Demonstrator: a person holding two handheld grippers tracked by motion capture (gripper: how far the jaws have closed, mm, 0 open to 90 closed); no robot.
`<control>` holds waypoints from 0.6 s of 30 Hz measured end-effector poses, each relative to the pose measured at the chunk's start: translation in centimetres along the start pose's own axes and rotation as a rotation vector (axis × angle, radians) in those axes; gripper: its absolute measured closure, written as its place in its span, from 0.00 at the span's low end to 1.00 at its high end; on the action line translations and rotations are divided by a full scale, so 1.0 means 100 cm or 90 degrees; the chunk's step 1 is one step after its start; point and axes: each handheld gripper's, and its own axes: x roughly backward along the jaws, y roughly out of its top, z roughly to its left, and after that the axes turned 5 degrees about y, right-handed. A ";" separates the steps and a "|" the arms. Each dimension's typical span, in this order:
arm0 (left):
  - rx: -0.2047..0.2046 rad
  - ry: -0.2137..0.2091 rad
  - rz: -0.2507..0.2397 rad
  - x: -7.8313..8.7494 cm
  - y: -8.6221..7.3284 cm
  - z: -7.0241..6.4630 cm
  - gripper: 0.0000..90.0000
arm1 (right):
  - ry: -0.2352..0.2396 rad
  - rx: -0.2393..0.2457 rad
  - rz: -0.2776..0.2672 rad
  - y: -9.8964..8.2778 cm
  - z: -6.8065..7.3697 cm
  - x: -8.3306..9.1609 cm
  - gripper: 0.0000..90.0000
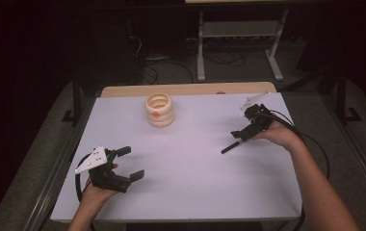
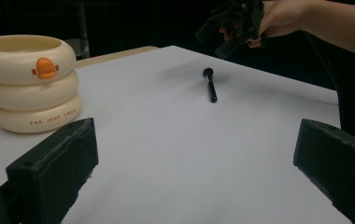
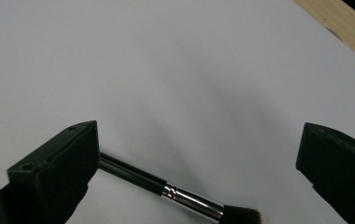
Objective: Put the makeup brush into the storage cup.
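Note:
A black make-up brush [image 1: 231, 146] with a silver ferrule lies flat on the white table [image 1: 190, 183], right of centre. My right gripper [image 1: 246, 127] hovers open just above its bristle end. In the right gripper view the brush [image 3: 166, 187] runs between the wide-apart jaws of that gripper [image 3: 196, 161], touching neither. A cream ringed holder [image 1: 159, 110] with an orange duck mark stands at the back centre. Near the front left, my left gripper [image 1: 131, 163] is held open and empty. The left gripper view looks past its own jaws [image 2: 196, 156] toward the holder [image 2: 28, 84], the brush [image 2: 209, 85] and the right gripper [image 2: 234, 25].
A wooden strip [image 1: 186, 89] borders the table's far edge. Beyond it the dark floor holds a grey metal frame [image 1: 239, 33] and cables. Bare white surface lies between the two grippers.

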 end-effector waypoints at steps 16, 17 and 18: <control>0.003 0.001 -0.003 0.001 0.000 0.001 0.00 | 0.035 0.055 0.077 -0.002 -0.002 -0.016 0.04; 0.003 0.000 -0.003 0.001 0.000 0.001 0.00 | 0.036 0.055 0.085 -0.002 -0.002 -0.017 0.05; 0.003 0.000 -0.004 0.001 0.000 0.001 0.00 | 0.037 0.060 0.091 -0.002 -0.002 -0.018 0.06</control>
